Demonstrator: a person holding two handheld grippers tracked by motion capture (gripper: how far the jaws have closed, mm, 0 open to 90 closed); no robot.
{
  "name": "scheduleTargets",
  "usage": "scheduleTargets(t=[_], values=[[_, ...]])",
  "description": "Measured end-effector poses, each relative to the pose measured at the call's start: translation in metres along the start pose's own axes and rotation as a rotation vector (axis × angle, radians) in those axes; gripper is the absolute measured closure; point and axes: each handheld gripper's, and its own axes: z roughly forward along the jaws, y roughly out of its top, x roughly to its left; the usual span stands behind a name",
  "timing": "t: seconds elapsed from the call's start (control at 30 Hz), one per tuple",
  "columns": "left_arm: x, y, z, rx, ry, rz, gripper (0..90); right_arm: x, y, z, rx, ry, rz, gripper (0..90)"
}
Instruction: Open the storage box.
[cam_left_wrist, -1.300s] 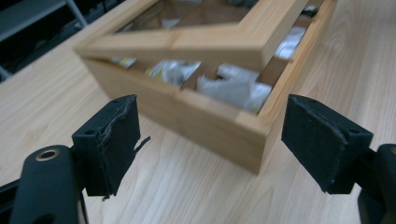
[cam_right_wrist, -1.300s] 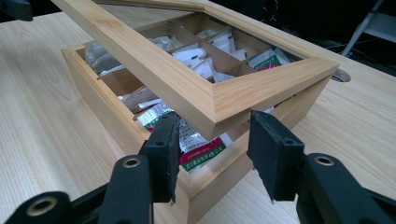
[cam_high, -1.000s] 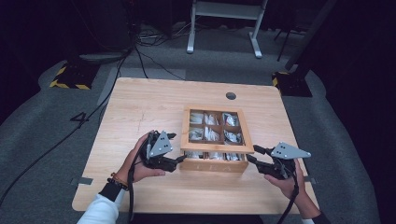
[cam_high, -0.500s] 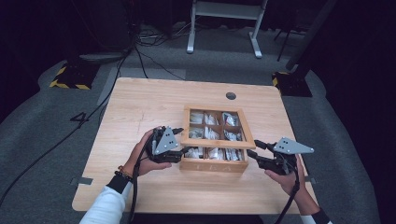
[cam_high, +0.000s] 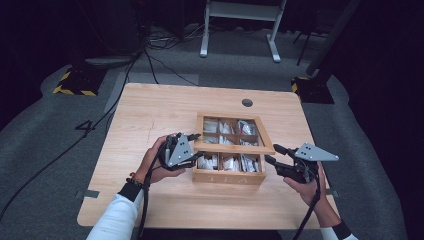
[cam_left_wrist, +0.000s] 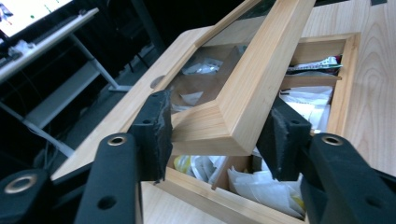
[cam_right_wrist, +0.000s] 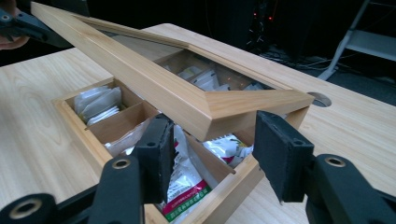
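Black foam pads line the left claw (cam_left_wrist: 212, 135), whose jaws have just been closing around the front left corner of the glass-paned light wooden lid (cam_left_wrist: 243, 93); the left pad touches the mitred corner, while the right pad stands just beside it, contact unclear. The right claw (cam_right_wrist: 212, 154) has its jaws spread, having just been opening, and the lid's other front corner hangs between the pads without touching either.

From above, the lid (cam_high: 235, 146) sits tilted over the compartmented light wooden box (cam_high: 227, 176), raised at the near edge, hinged at the far side. The box stands near the middle of the pale wooden surface (cam_high: 150, 110).

Both claw views look under the lifted lid at white paper sachets (cam_right_wrist: 98, 105) in the compartments, one packet with a green and red end (cam_right_wrist: 184, 196). The high view adds the person's hands and a white sleeve (cam_high: 117, 220).
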Motion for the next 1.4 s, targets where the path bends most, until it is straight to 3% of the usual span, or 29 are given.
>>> scheduleTargets(t=[0.3,0.53,0.8,1.17,1.4], values=[[0.011,0.006,0.001,-0.013,-0.019,0.012,54.3,-0.007,-0.002,-0.001,0.027,-0.007,0.019,41.5],[0.024,0.010,0.002,-0.034,-0.065,0.002,55.4,-0.016,-0.013,-0.004,0.061,0.004,0.044,40.6],[0.049,0.019,0.005,-0.070,-0.124,-0.037,57.5,-0.025,-0.025,-0.004,0.108,0.008,0.067,40.3],[0.080,0.029,0.012,-0.135,-0.139,-0.110,58.0,-0.027,-0.031,0.001,0.136,0.024,0.067,40.1],[0.092,0.034,0.016,-0.153,-0.138,-0.148,58.2,-0.028,-0.033,0.003,0.147,0.027,0.066,40.0]])
